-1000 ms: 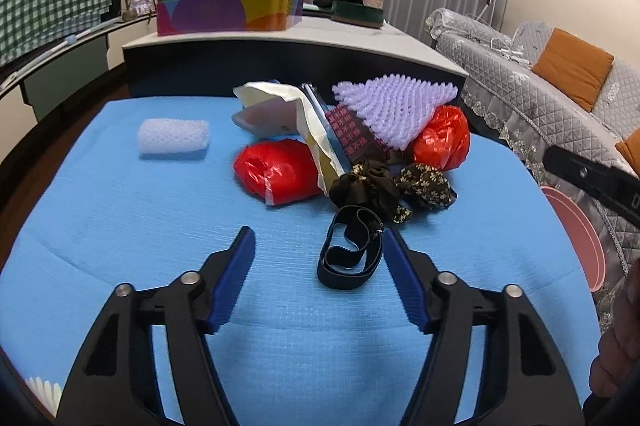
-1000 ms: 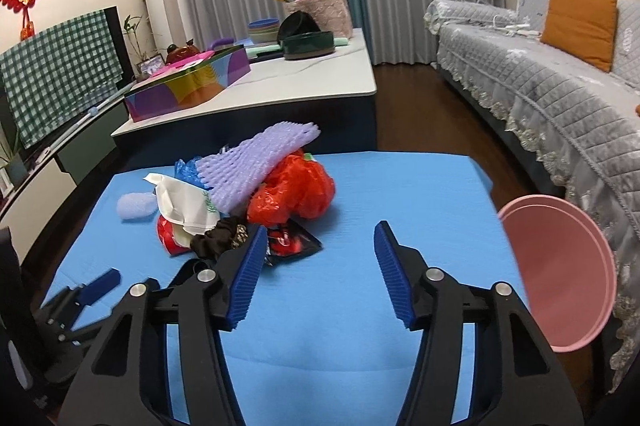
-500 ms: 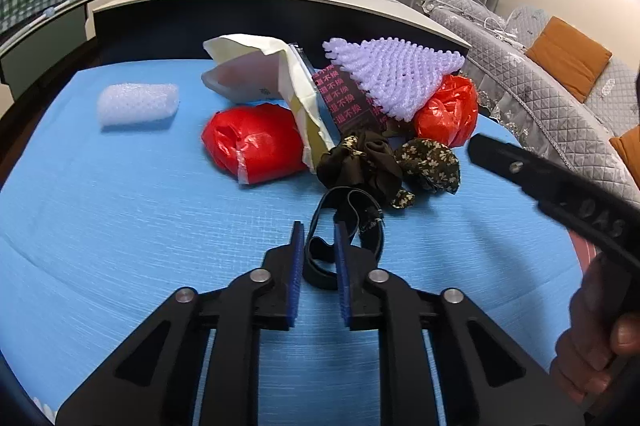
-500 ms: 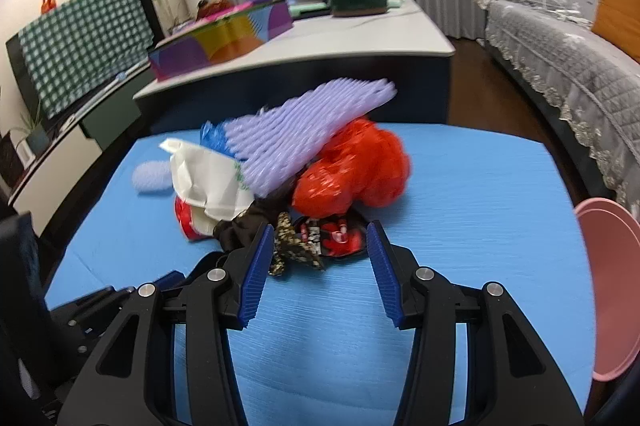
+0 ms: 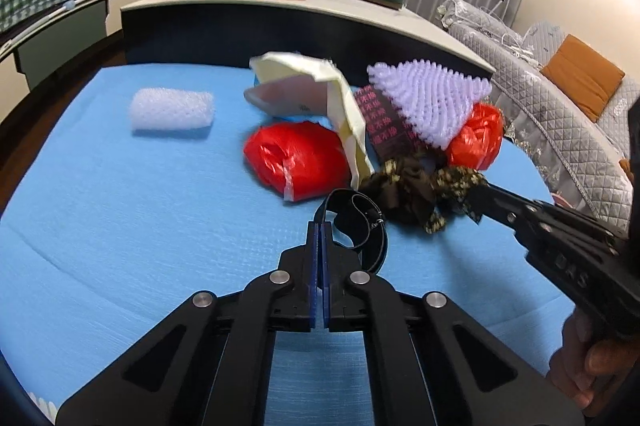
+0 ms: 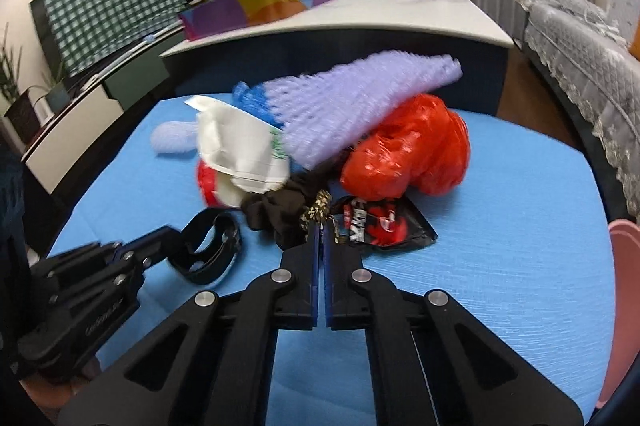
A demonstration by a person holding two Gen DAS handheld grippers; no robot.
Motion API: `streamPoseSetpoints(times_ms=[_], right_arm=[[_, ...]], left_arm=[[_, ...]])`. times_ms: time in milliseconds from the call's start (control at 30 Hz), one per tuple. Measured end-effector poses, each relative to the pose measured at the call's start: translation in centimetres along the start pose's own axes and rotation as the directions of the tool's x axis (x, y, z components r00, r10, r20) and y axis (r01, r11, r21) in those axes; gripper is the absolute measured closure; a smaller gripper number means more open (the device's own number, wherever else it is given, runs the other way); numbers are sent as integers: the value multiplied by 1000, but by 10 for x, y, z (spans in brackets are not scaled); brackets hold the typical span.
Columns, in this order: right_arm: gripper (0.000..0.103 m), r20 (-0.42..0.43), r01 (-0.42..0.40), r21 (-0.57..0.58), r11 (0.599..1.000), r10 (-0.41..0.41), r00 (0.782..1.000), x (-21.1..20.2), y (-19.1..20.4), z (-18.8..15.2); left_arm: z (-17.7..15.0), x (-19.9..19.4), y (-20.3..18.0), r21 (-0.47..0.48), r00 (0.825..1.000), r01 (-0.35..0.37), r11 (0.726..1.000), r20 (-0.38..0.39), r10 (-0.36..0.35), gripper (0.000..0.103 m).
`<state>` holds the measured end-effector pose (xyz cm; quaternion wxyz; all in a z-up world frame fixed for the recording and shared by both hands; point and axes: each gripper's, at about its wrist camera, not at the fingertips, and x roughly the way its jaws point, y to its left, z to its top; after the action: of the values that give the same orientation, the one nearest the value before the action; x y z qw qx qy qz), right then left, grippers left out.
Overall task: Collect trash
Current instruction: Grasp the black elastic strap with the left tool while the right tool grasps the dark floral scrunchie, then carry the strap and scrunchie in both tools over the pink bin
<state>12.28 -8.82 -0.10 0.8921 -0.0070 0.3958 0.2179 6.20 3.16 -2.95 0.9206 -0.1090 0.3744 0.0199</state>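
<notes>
A trash pile lies on the blue table [image 5: 120,226]. A black elastic band [image 5: 360,226] lies at its near side, and my left gripper [image 5: 320,226] is shut on the band's edge, jaws closed tight. The right wrist view shows the same left gripper [image 6: 174,234] pinching the band [image 6: 212,254]. A brown scrunchie with gold flowers [image 6: 288,210] lies beside it; my right gripper [image 6: 322,230] is shut on its patterned end. From the left wrist view, the right gripper [image 5: 478,194] reaches in from the right onto the scrunchie [image 5: 404,186].
Two red plastic bags [image 5: 300,158] [image 6: 412,154], a purple foam net [image 6: 352,106], a cream paper bag [image 5: 344,106], a white foam roll [image 5: 172,110] and a black-red wrapper [image 6: 384,226] make up the pile. A pink bin [image 6: 624,306] stands at the right; a dark counter [image 5: 280,26] is behind.
Both grippers moved forward to the pile and closed from wide open: the left on the black band, the right on the brown scrunchie.
</notes>
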Motion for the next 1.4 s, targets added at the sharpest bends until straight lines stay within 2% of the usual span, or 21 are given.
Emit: streamPoseSetpoints(times_ms=[300,833,1100,1400], right_arm=[[101,87,-1,-3,1000,2,996,-51,-4,2],[101,204,102,74,992,-115,972,-131,-41,-9],[101,234,180,138,974,-208,950,-162,-75,-18],[101,263,263,237,935,-322,910,-199,-123,-25]], left_arm=[[5,-18,-10,22,999,1,1000,53,-2,102],[-2,-51,-57,131,989,54,990,129,-71,102],[-1,-58,-93,193,981,91,977,150,-121,102],[-3,-55,-148,272,970,178,946,111,-215,102]])
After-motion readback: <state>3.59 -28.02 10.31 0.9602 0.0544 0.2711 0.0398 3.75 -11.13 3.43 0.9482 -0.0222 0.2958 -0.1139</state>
